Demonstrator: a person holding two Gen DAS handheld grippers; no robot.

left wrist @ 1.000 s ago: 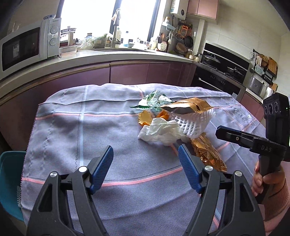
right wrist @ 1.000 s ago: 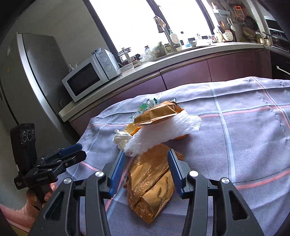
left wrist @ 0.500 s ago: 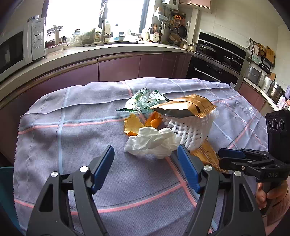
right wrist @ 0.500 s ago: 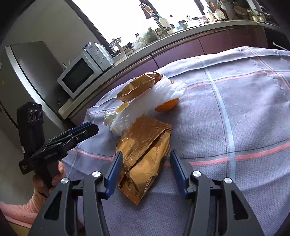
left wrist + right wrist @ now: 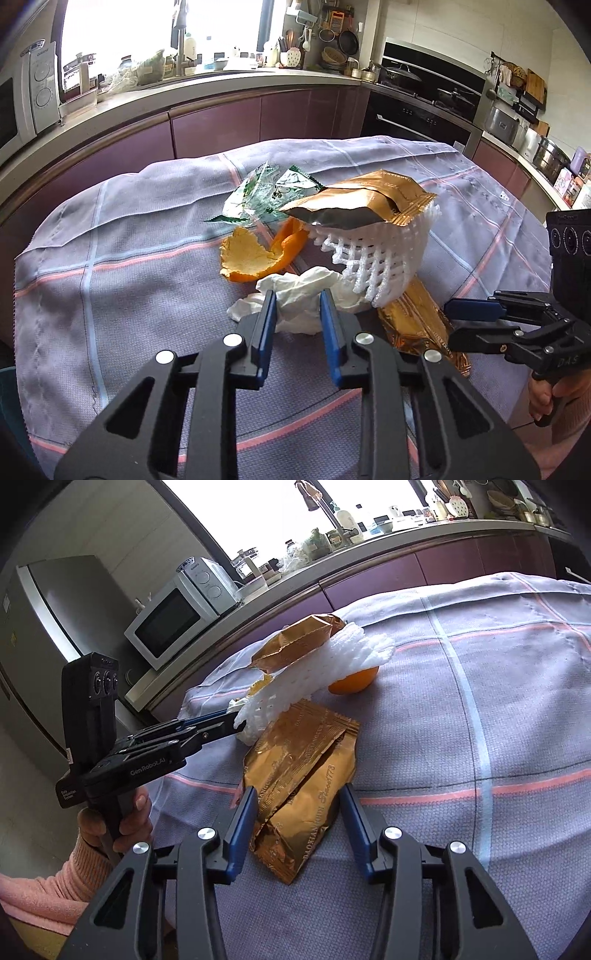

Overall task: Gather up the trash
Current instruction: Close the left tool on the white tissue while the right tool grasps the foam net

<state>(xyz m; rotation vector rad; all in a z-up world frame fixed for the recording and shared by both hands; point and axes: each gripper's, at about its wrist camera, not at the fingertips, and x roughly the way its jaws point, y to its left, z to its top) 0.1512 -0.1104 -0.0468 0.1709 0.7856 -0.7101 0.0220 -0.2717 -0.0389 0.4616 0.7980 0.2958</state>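
Observation:
A pile of trash lies on the grey checked tablecloth [image 5: 110,295]. My left gripper [image 5: 294,299] is shut on a crumpled white tissue [image 5: 295,295] at the pile's near edge. Behind it are orange peel [image 5: 251,254], a white foam net [image 5: 380,258], a gold wrapper [image 5: 362,201] on top and a green wrapper [image 5: 266,195]. My right gripper [image 5: 297,794] is open, its fingers on either side of a flat gold bag [image 5: 299,775] lying on the cloth. The left gripper also shows in the right wrist view [image 5: 221,723].
An orange piece [image 5: 352,679] sits under the foam net [image 5: 317,668]. Kitchen counter with a microwave [image 5: 173,616] and sink runs behind the table. An oven [image 5: 417,107] is at the back right. A teal bin edge [image 5: 7,387] shows at the left.
My left gripper moved forward to the tissue and closed on it. My right gripper moved closer to the flat gold bag, staying open.

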